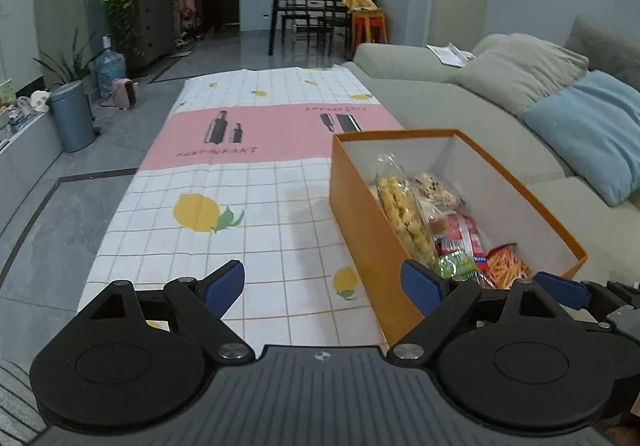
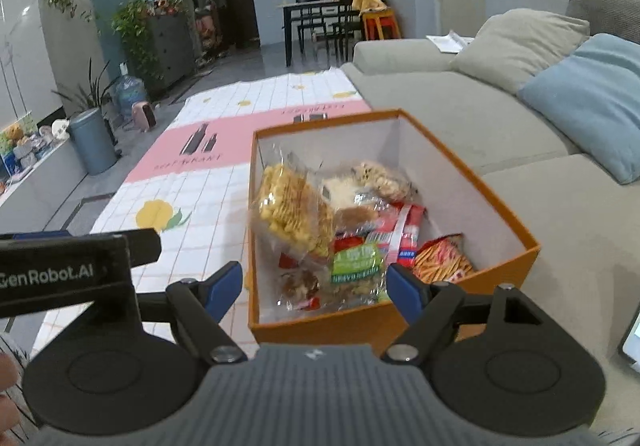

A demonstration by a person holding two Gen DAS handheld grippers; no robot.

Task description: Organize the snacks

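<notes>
An orange cardboard box stands on the table's right side, holding several snack packets. Among them are a clear bag of yellow puffs, a green packet, a red packet and an orange packet of sticks. My left gripper hangs open over the tablecloth, its right finger at the box's near left wall. My right gripper is open too, its blue fingers spread above the box's near end with nothing pinched. The left gripper's body shows at the right wrist view's left edge.
A white checked tablecloth with lemons and a pink band covers the low table. A grey sofa with a blue cushion runs along the right. A grey bin stands on the floor at left.
</notes>
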